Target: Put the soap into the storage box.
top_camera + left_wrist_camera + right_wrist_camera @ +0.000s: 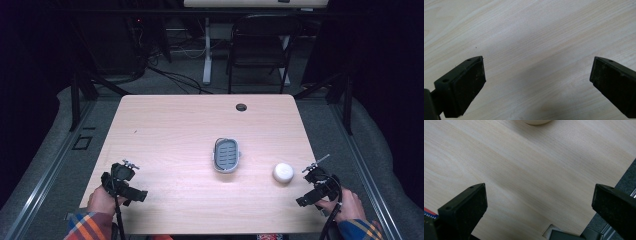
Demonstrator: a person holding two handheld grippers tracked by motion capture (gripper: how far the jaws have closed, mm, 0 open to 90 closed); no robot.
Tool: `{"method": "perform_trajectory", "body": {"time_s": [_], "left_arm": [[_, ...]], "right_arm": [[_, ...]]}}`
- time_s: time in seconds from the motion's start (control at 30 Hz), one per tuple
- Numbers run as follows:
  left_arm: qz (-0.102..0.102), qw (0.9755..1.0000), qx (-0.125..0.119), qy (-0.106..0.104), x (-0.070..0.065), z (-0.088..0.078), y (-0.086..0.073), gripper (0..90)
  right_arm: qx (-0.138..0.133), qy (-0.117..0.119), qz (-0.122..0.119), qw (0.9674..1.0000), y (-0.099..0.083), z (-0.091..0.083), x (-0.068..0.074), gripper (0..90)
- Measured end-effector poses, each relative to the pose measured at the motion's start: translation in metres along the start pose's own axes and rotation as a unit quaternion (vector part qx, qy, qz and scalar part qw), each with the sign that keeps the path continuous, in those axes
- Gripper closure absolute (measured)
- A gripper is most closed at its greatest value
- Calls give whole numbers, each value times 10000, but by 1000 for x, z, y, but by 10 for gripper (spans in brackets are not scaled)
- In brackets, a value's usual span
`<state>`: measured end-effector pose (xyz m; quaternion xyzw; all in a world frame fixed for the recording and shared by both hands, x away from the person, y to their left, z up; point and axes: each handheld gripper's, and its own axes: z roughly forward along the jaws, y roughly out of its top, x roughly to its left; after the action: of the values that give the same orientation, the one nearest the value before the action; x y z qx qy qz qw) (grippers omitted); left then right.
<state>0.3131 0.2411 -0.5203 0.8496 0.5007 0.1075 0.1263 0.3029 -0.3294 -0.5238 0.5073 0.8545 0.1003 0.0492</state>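
A grey oval soap dish (227,155) with a ribbed inside lies near the middle of the wooden table (175,130). To its right rests a round white soap-like puck (283,172), whose lower edge shows at the top of the right gripper view (537,122). My left gripper (126,170) sits at the table's front left, held by a hand, and its jaws stand wide apart over bare wood (537,72). At the front right corner my right gripper (315,169) is just right of the puck, open with nothing between its jaws (539,202).
A dark cable hole (241,107) is set near the table's far edge. Behind the table stand a black folding chair (260,45) and a white desk leg (206,50) with cables on the floor. The table's right edge and a metal rail (624,182) lie close to my right gripper.
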Motion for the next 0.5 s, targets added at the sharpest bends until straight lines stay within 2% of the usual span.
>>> {"method": "perform_trajectory", "body": {"time_s": [0.03, 0.1, 0.17, 0.2, 0.23, 0.37, 0.4, 0.47, 0.5], "left_arm": [[-9, 10000, -15, 2, 0, 0, 0, 0], [-21, 10000, -8, 6, 0, 0, -1, 0], [-28, 10000, -34, 29, 0, 0, -2, 0], [-27, 10000, -47, 27, 0, 0, -2, 0], [-25, 10000, -35, 26, 0, 0, -2, 0], [2, 10000, -26, 21, -1, 0, -1, 0], [7, 10000, -15, 16, -1, 0, -1, 0], [15, 10000, -17, 23, -2, 0, 0, 0], [21, 10000, -10, 22, -2, 0, 0, 0]], "right_arm": [[145, -54, -126, 9998, 2, -1, -1, 0], [207, -69, -188, 9996, 5, -1, -1, 0], [154, -135, -185, 9996, 6, 0, 1, 0], [87, -60, -138, 9998, 6, 1, 2, 0], [199, -112, -252, 9994, 8, 0, 1, 0], [200, -83, -284, 9994, 11, -1, 1, 0], [98, -116, -213, 9997, 11, 0, 2, 0], [158, -145, -292, 9993, 14, -2, 1, 0], [28, -114, -185, 9998, 14, -1, 2, 0]]}}
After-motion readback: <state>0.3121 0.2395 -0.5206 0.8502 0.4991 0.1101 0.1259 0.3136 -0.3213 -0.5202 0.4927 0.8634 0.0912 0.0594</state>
